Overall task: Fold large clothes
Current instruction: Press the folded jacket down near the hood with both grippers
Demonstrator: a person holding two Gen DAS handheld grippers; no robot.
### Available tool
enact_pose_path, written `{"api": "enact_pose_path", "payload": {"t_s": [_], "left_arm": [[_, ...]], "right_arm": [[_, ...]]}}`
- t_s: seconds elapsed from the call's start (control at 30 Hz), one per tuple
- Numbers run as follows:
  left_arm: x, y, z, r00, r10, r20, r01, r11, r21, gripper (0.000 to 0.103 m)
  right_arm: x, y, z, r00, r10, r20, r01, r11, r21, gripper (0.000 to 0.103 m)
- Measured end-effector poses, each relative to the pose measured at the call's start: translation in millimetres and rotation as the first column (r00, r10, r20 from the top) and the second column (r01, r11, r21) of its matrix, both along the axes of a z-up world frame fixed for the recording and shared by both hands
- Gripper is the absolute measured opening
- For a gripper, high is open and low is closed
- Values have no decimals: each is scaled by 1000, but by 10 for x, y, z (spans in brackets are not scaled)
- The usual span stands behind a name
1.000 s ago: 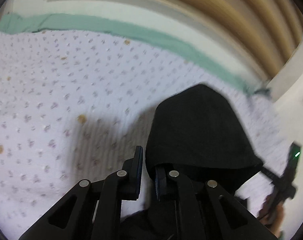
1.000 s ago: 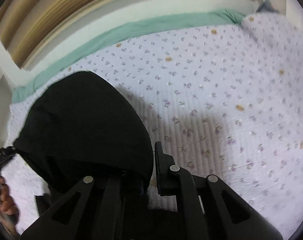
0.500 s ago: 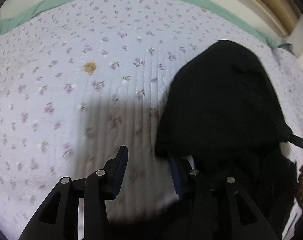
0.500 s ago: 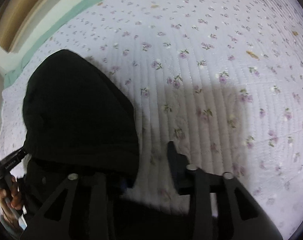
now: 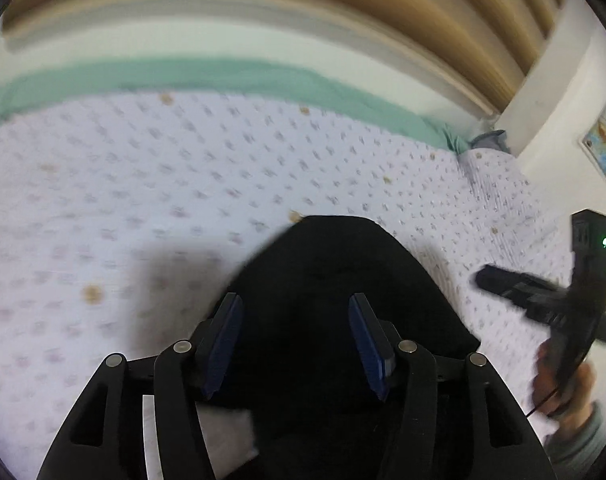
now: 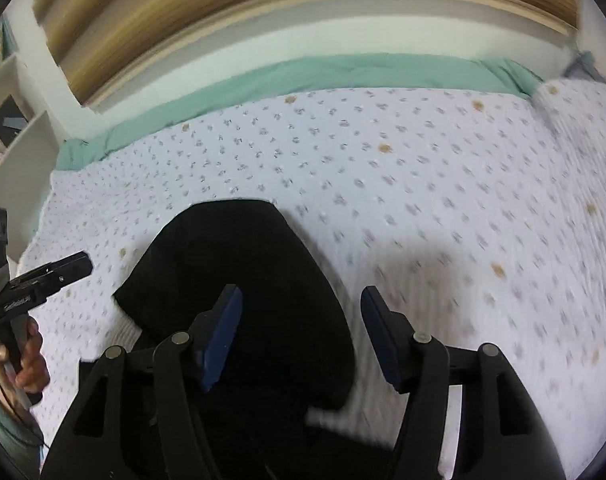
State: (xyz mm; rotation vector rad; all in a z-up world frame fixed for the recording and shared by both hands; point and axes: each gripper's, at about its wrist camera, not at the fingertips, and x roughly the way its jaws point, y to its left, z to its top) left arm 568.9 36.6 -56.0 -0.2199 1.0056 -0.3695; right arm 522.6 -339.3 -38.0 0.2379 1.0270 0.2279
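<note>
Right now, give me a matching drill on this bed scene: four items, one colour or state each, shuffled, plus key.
Items:
1. garment
2. quilt
3. sheet edge
4. left gripper

Descriptions:
A. green
B. black
C. jaws apart, nothing pinched
D. white with small flowers

Pairs: 1-B, 2-D, 3-A, 4-C

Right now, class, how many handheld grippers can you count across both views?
2. The left gripper is open above the black garment on the floral quilt; the right gripper is open over the garment's other edge. Each also appears at the other view's edge.
</note>
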Motion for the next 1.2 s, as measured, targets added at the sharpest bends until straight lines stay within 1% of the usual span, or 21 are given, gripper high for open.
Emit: {"api": "enact_pose_path", "payload": {"t_s": [0.07, 0.13, 0.17, 0.23, 0.27, 0.3, 0.37, 0.4, 0.47, 0.53, 0.6, 0.67, 0.73, 0.8, 0.87, 0.9, 0.93, 0.97, 1.03, 1.1, 1.2], "left_arm": [[149, -131, -216, 998, -11, -63, 11, 1000, 0, 57], [302, -257, -592, 990, 3, -144, 5, 998, 57, 57], [343, -276, -778, 985, 15, -170, 1, 996, 92, 56], [374, -248, -1013, 978, 36, -205, -12, 993, 113, 56], [371, -224, -1073, 978, 35, -204, -14, 994, 105, 56], [357, -232, -1064, 980, 32, -197, -10, 994, 111, 56], [321, -285, -1026, 983, 16, -180, 12, 988, 155, 56], [318, -299, -1011, 985, 15, -174, 13, 987, 161, 56], [305, -266, -918, 986, 21, -164, 2, 991, 137, 56], [214, -164, -724, 990, 21, -140, -9, 996, 85, 56], [18, -44, -486, 996, 1, -85, 2, 1000, 30, 56], [-149, 41, -302, 999, -8, -40, 9, 1000, 25, 57], [-255, 105, -215, 1000, -1, -24, 1, 1000, 25, 57], [-266, 190, -302, 998, 15, -60, -16, 1000, -3, 56], [-231, 252, -562, 989, 28, -146, -26, 999, 20, 56], [-190, 204, -722, 978, 23, -206, -13, 999, 45, 56], [-154, 186, -950, 959, 10, -285, 11, 997, 73, 56], [-152, 202, -1078, 952, 13, -306, 8, 998, 68, 56], [-136, 250, -1116, 950, 23, -311, -11, 999, 38, 56], [-148, 237, -1014, 954, 17, -300, 1, 998, 61, 56], [-292, 205, -695, 977, -54, -205, 78, 991, 111, 56]], "right_arm": [[275, 158, -289, 998, 29, -59, -27, 999, 25, 62], [421, 252, -610, 992, 43, -117, -41, 999, 20, 55], [477, 337, -837, 986, 49, -159, -49, 999, 5, 53], [540, 433, -1128, 975, 46, -216, -51, 998, -19, 48], [546, 451, -1255, 973, 46, -227, -53, 998, -27, 47], [539, 465, -1288, 974, 46, -220, -56, 998, -38, 46], [531, 483, -1295, 976, 52, -210, -67, 996, -62, 46], [531, 496, -1292, 976, 60, -209, -78, 994, -77, 46], [482, 508, -1209, 976, 77, -201, -96, 992, -86, 46], [403, 481, -1073, 977, 92, -191, -107, 992, -72, 46], [226, 411, -836, 982, 124, -143, -127, 992, -13, 47], [41, 328, -647, 986, 135, -97, -136, 991, -4, 47], [-145, 259, -531, 988, 140, -69, -142, 990, -20, 47], [-282, 192, -574, 987, 134, -85, -136, 990, -21, 47], [-368, 126, -757, 982, 127, -137, -130, 991, -17, 46], [-371, 118, -882, 978, 115, -175, -121, 992, -27, 46], [-360, 115, -1004, 971, 108, -212, -116, 993, -27, 46], [-355, 101, -1119, 965, 109, -239, -114, 993, -8, 46], [-331, 47, -1256, 962, 99, -255, -93, 995, 36, 45], [-309, 9, -1248, 959, 96, -268, -86, 995, 49, 44], [-309, -67, -1057, 957, 140, -253, -135, 990, 36, 45]]}}
